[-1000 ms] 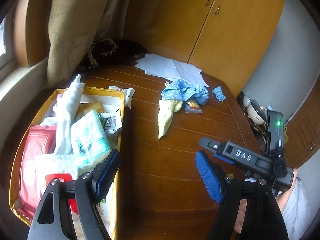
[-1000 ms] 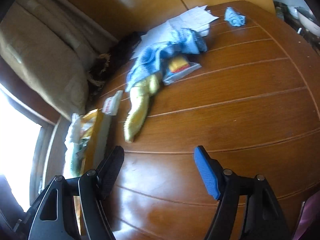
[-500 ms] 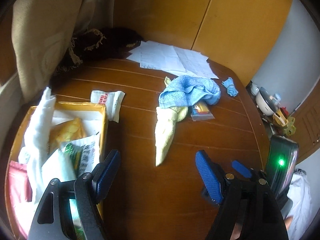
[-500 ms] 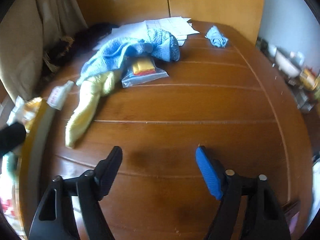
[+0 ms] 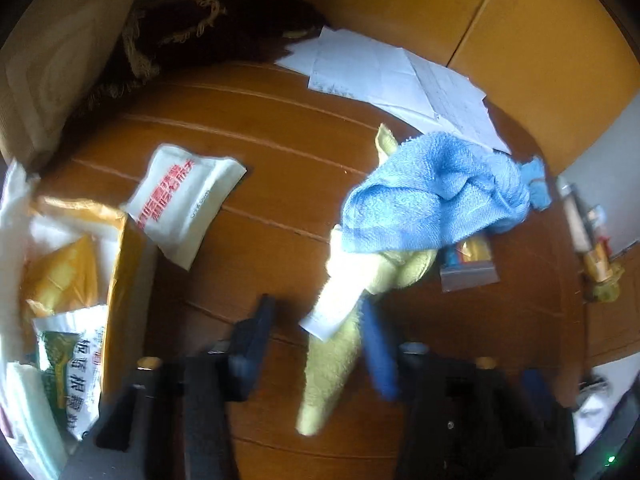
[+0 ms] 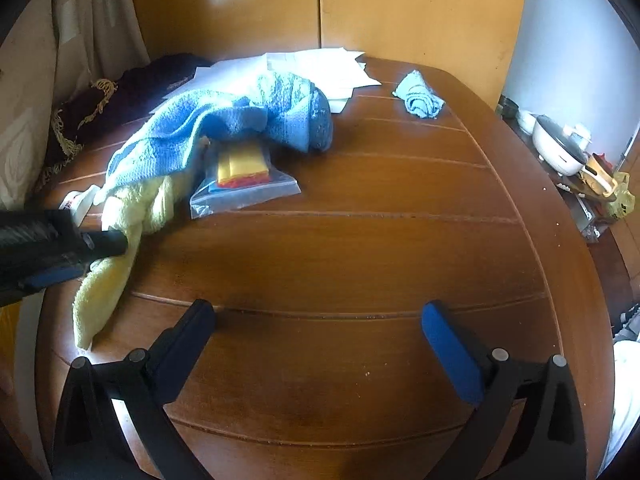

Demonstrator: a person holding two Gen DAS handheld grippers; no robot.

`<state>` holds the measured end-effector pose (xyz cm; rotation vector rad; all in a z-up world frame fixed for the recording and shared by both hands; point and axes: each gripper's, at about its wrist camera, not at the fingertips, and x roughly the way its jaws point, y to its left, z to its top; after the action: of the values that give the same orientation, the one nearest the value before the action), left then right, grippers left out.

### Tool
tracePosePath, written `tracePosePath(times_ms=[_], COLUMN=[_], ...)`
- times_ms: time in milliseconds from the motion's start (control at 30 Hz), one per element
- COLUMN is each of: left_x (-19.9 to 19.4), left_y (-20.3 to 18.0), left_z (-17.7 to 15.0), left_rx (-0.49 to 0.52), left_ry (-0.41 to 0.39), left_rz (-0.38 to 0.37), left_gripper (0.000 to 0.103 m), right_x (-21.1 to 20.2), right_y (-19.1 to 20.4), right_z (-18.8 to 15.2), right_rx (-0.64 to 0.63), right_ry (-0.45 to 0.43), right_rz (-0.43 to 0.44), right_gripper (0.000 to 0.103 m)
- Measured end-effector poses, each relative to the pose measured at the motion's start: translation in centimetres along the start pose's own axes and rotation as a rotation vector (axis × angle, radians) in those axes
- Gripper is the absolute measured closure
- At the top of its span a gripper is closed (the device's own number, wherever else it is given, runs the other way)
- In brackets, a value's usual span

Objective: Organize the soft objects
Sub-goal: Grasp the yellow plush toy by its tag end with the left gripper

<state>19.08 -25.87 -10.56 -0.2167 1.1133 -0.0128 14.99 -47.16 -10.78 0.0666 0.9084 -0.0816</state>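
Observation:
A yellow towel point(image 5: 332, 364) lies on the wooden table, its far end under a blue towel point(image 5: 436, 192). My left gripper point(image 5: 320, 344) is open, its jaws on either side of the yellow towel's near end, close to the table. In the right wrist view the yellow towel point(image 6: 112, 276) and blue towel point(image 6: 240, 124) lie at the left, and the left gripper reaches the yellow towel there. My right gripper point(image 6: 320, 332) is open and empty above bare table. A small blue cloth point(image 6: 418, 96) lies at the far side.
A yellow box point(image 5: 120, 292) of packets stands at the left. A white tissue packet point(image 5: 184, 200) lies beside it. A zip bag with a yellow item point(image 6: 244, 180) sits by the towels. Papers point(image 5: 400, 76) lie at the back. Cupboard doors stand behind the table.
My left gripper has moved forward and down from beside the box to straddle the yellow towel's near end. The right gripper view has swung right and settled over the table.

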Motion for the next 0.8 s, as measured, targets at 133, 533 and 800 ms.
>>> tracePosePath(times_ms=[133,533,800], left_x=[0.05,-0.20,-0.21], left_y=[-0.04,-0.18,-0.04], left_z=[-0.54,-0.85,-0.83], left_rx=[0.001,0.036,0.031], left_ry=[0.012,0.019,0.021], left_rz=[-0.010,-0.013,-0.025], left_gripper=[0.083,0.086,0.086], right_x=[0.03,-0.03,-0.06], right_y=[0.00,0.02,0.01], right_z=[0.09,0.07,0.06], right_rx=[-0.002,-0.002,-0.002], right_ry=[0.000,-0.002,-0.002], right_rz=[-0.001,-0.002,-0.003], right_gripper=[0.000,0.000,0.000])
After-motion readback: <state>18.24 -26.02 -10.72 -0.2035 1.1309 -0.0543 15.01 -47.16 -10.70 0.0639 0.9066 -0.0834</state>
